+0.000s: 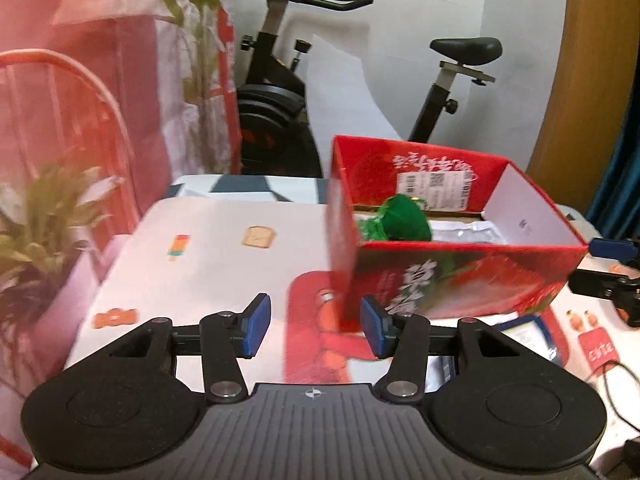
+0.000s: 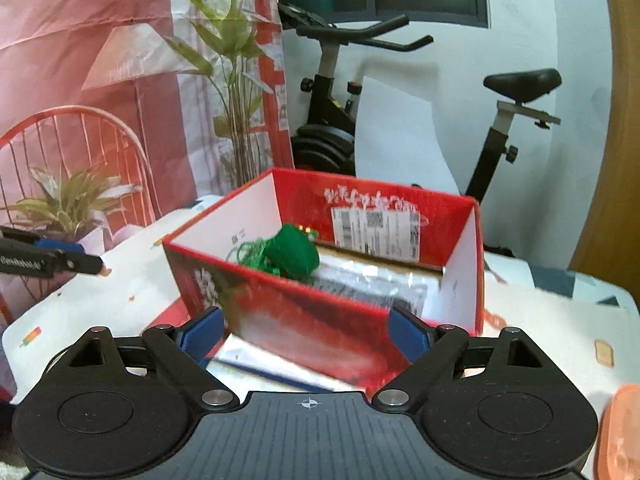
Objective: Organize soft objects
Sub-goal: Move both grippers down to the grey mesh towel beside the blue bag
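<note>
Red box (image 2: 320,320) on table (image 1: 208,240), green soft item (image 2: 294,254) inside: ahead of right gripper (image 2: 306,338), jaws open, empty; left gripper (image 1: 316,326) likewise, beside its corner.

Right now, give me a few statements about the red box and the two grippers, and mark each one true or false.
1. A green soft item lies inside the red box. True.
2. The left gripper is clamped on the green soft item. False: nothing is between its pads, and the item is in the box.
3. The red box has its lid on. False: its top is open and the inside shows.
4. An exercise bike stands behind the box. True.
5. The right gripper is open and holds nothing. True.
</note>
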Tool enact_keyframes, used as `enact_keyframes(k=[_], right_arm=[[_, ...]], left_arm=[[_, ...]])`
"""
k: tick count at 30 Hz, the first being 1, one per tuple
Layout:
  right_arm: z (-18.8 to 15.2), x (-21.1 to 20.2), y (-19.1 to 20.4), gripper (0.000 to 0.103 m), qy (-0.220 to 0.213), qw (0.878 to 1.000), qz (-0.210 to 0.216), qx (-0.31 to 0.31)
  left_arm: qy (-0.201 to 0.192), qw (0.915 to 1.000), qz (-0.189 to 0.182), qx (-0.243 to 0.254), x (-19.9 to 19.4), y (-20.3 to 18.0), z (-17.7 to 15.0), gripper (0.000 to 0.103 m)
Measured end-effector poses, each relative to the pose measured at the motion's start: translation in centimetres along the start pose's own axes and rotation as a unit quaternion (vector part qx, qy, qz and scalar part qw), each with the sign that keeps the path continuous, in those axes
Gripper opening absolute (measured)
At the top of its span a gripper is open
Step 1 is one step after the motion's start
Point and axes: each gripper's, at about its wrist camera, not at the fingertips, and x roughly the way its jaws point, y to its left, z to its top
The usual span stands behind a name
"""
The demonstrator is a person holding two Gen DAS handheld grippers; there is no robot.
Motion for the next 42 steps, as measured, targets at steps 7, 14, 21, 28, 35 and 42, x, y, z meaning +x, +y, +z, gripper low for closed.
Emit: enact_keyframes(k=[7, 14, 21, 28, 35, 42], right_arm=[[-3.0, -1.4, 0.3, 0.086, 0.016, 1.0, 0.004, 0.01], [-6.3, -3.0, 0.9, 0.084, 0.035, 0.999, -0.002, 0.014], [-9.2, -5.5, 0.8, 0.084, 0.031, 0.999, -0.018, 0.032], [-11.4, -7.7, 0.6, 0.084, 0.031, 0.998, -0.037, 0.048], [-12.8, -7.6, 0.1, 0.081, 0.053, 0.996, -0.052, 0.056], [-13.2, -6.8, -0.2, 0.081, 0.066, 0.995, -0.048, 0.059]], left_arm=[[0.003, 0.9991, 0.035, 0.022, -2.4, 1.2, -2.1, 0.052], [0.007, 0.9993, 0.035, 0.011, -4.3, 1.3, -5.0, 0.052], [-0.002, 0.9985, 0.054, 0.0, -7.4, 2.7, -7.6, 0.052], [-0.01, 0.9991, 0.042, -0.006, -7.9, 2.8, -8.1, 0.052], [0.001, 0.9984, -0.041, -0.039, -4.1, 0.1, -7.6, 0.052], [0.038, 0.9943, -0.088, -0.046, -0.4, -2.3, -8.8, 0.052]])
